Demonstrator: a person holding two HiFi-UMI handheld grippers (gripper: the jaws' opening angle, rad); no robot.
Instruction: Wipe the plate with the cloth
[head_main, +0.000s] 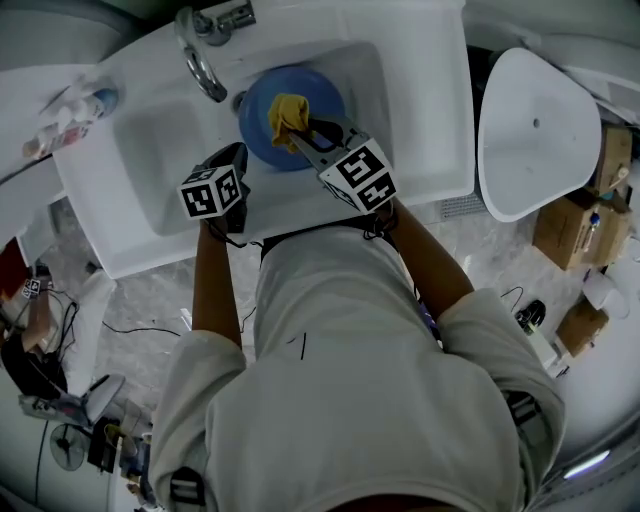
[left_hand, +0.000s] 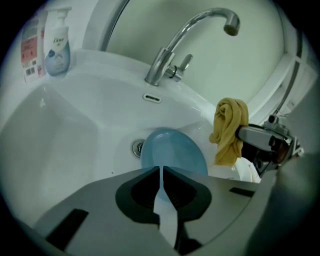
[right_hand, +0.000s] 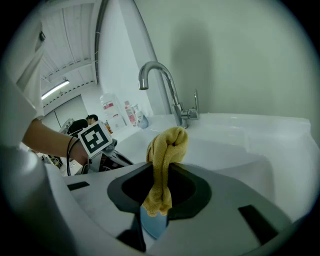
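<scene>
In the head view the blue plate (head_main: 262, 112) is laid in the sink (head_main: 425, 130), and the yellow cloth (head_main: 287, 112) is held over it by the right gripper (head_main: 300, 136), probably for wiping; in the left gripper view the left gripper (left_hand: 161, 172) is seen fully closed and empty above the sink; in the right gripper view the cloth is clamped between closed jaws.

Round blue plate (head_main: 260, 122) resting in the white sink (head_main: 150, 150) basin, just beside the drain (left_hand: 138, 148). Yellow cloth (head_main: 287, 113) bunched up, pinched in the right claw (head_main: 303, 138), hanging limp above the plate.
</scene>
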